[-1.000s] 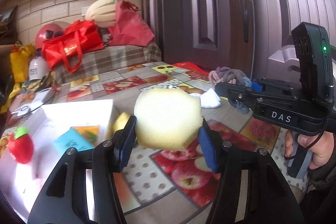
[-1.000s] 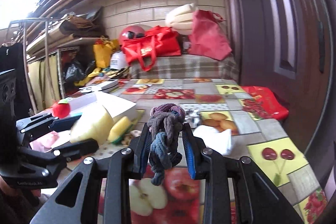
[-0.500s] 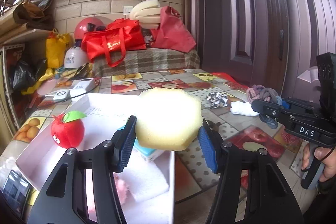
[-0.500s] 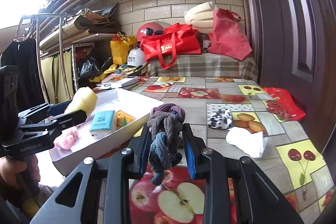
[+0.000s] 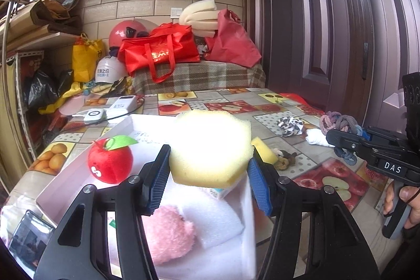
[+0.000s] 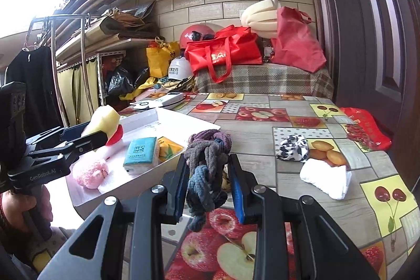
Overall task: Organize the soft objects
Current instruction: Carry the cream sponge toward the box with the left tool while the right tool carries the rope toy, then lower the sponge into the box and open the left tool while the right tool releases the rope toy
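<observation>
Within the last second the yellow sponge [image 5: 210, 146], pinched between the fingers of the left gripper [image 5: 207, 175], has been carried from above the surface to above the white tray [image 5: 244, 204]; release is judged near. It is porous, hexagonal, slightly squashed. The knitted rope toy [image 6: 207, 164], limp and fuzzy, is pinched by the right gripper [image 6: 208, 185] over the glossy surface [image 6: 341, 214].

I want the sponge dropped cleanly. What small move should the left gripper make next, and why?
Probably lower a little, then open. The left gripper holds the yellow sponge over the white tray, above the pink plush and white foam, so a lower release should keep it inside.
</observation>
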Available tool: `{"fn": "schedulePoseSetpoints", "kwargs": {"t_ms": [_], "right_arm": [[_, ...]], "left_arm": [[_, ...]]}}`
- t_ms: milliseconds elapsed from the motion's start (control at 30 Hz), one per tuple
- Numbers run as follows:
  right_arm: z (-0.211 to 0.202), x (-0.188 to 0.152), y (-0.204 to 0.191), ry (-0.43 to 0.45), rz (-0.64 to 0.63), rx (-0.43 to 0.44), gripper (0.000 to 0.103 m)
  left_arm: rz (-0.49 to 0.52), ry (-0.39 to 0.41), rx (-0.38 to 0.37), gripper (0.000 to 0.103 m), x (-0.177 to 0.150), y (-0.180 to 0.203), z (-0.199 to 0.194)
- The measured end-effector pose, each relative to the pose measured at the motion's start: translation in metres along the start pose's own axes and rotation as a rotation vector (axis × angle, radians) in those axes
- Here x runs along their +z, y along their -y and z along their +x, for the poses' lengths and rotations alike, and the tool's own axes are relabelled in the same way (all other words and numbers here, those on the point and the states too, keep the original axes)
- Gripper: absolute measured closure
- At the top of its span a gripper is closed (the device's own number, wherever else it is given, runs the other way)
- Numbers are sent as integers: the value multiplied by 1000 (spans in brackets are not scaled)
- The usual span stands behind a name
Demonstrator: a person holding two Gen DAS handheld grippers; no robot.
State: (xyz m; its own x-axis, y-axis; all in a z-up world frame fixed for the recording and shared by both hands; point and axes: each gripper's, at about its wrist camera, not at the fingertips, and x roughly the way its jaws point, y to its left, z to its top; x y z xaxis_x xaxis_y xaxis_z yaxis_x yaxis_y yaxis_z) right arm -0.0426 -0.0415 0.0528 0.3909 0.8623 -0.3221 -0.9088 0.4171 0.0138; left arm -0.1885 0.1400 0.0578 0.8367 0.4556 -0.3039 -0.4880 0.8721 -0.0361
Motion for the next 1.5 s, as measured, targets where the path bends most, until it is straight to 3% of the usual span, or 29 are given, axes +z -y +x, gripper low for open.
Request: {"fn": "schedulePoseSetpoints", "kwargs": {"t_ms": [433, 667, 1167, 1367, 1500], "right_arm": [[28, 3, -35, -40, -25, 127, 74], [42, 3, -58, -46, -62, 186, 74], [60, 5, -96, -44, -144, 265, 73], [70, 6, -102, -71, -144, 287, 73], [82, 7, -102, -116, -126, 303, 73]], "left_arm": [[-28, 13, 89, 46, -3, -34, -10], [-119, -22, 117, 46, -6, -65, -7], [-131, -46, 130, 46, -7, -70, -5], [-160, -63, 126, 46, -6, -79, 0], [-169, -118, 109, 46, -7, -84, 12]]}}
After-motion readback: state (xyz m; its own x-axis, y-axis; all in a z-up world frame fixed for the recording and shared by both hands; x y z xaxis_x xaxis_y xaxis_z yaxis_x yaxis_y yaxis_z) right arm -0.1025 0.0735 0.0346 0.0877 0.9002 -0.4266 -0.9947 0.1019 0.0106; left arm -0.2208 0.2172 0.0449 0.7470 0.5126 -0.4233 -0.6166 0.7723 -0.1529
